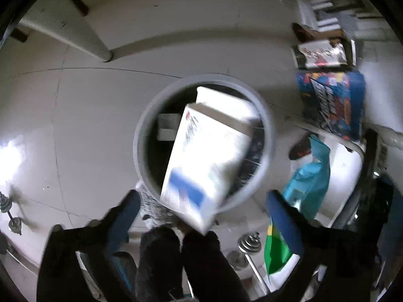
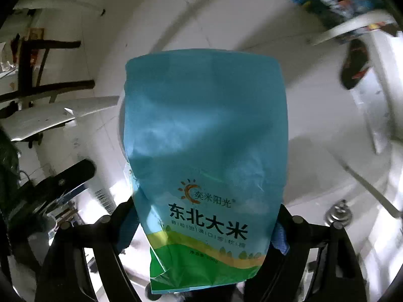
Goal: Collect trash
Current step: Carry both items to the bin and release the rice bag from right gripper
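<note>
In the left wrist view a round grey trash bin (image 1: 146, 130) stands on the floor below me. A blurred white and blue carton (image 1: 204, 161) is over its opening, tilted, free of my fingers. My left gripper (image 1: 204, 201) is open above the bin, blue pads wide apart. Another white box (image 1: 221, 103) lies inside the bin. My right gripper (image 2: 204, 226) is shut on a blue and green rice bag (image 2: 206, 130), which fills the right wrist view. The same bag (image 1: 307, 176) shows at the right of the left wrist view.
Pale tiled floor (image 1: 88, 125) surrounds the bin. Colourful boxes (image 1: 332, 100) are stacked at the right. Dumbbells (image 1: 249, 244) lie on the floor near my legs. A dark shoe (image 2: 355, 63) lies at the right. A white table leg (image 1: 75, 37) stands at upper left.
</note>
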`<action>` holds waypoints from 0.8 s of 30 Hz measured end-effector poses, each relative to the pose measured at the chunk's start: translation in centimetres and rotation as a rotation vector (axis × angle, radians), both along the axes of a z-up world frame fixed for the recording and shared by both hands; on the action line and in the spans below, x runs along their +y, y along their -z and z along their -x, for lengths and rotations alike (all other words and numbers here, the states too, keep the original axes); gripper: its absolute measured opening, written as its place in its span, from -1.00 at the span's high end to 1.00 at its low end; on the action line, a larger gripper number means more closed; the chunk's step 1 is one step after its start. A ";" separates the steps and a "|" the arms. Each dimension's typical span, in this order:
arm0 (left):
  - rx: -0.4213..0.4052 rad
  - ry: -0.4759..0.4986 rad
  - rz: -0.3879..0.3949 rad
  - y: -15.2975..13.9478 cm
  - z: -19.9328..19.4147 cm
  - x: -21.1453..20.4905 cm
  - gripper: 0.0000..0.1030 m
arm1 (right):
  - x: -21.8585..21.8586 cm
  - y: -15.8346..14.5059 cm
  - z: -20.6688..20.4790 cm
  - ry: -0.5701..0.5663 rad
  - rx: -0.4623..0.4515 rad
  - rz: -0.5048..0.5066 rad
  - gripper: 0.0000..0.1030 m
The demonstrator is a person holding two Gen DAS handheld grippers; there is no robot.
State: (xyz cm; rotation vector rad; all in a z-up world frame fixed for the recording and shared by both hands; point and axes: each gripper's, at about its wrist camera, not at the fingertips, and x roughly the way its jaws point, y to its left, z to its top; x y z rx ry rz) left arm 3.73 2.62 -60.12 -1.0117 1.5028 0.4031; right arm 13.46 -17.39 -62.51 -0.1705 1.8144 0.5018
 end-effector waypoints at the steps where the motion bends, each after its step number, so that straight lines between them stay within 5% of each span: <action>1: 0.004 -0.011 0.000 0.2 0.9 0.1 -1.00 | 0.7 1.1 0.0 -0.006 0.017 -0.008 -0.71; 3: 0.023 -0.034 -0.008 0.3 2.6 0.6 -1.00 | 2.1 2.9 0.4 -0.028 0.027 -0.016 -0.99; 7: 0.028 -0.035 -0.102 -1.0 4.0 0.8 -1.00 | 3.3 3.6 0.9 -0.059 0.020 -0.031 -1.00; 14: 0.049 0.053 -0.279 -4.5 4.6 -0.8 -1.00 | 2.9 0.8 1.7 -0.161 -0.104 0.066 -1.00; 24: 0.045 0.128 -0.337 -8.3 4.0 -3.4 -1.00 | 0.7 -5.1 2.4 -0.204 -0.276 0.176 -1.00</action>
